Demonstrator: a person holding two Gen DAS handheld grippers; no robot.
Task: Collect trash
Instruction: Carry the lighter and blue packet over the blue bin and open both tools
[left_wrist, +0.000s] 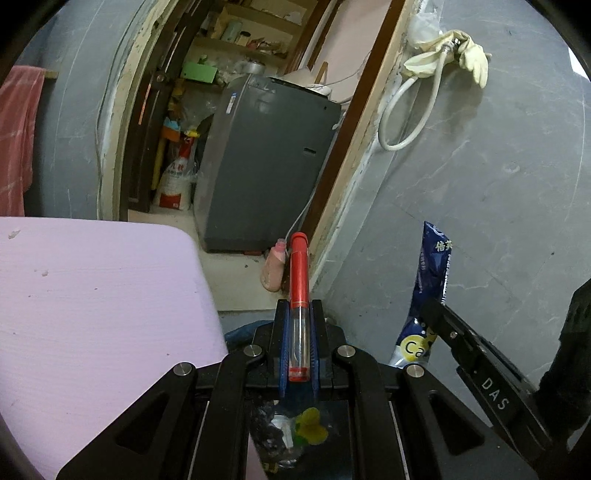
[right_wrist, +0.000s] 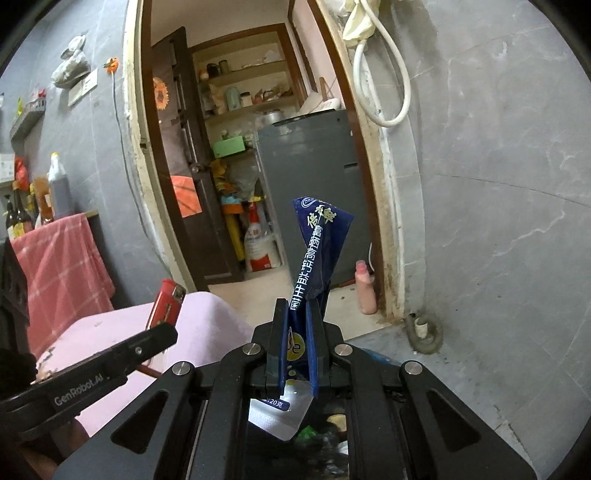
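- Two pieces of trash are in my grip, one per gripper, both held off the floor in front of a doorway.
- My left gripper (left_wrist: 298, 314) has its fingers clamped on a lighter (left_wrist: 299, 295), red with a clear body, which stands up between the blue pads.
- My right gripper (right_wrist: 297, 314) has its fingers clamped on a wrapper (right_wrist: 321, 236), dark blue with white print, whose top sticks up creased and whose torn silver end hangs near the camera.
- From the left wrist view, the wrapper shows to the right, near the lighter.
- To my left is a pink pad (left_wrist: 92, 288).
- Far through the doorway stands a grey washer (left_wrist: 266, 162), with a pink bottle (left_wrist: 273, 266) on the floor by the door frame.
- On the right wall hang a white hose (left_wrist: 406, 110) and pale gloves (left_wrist: 469, 55).
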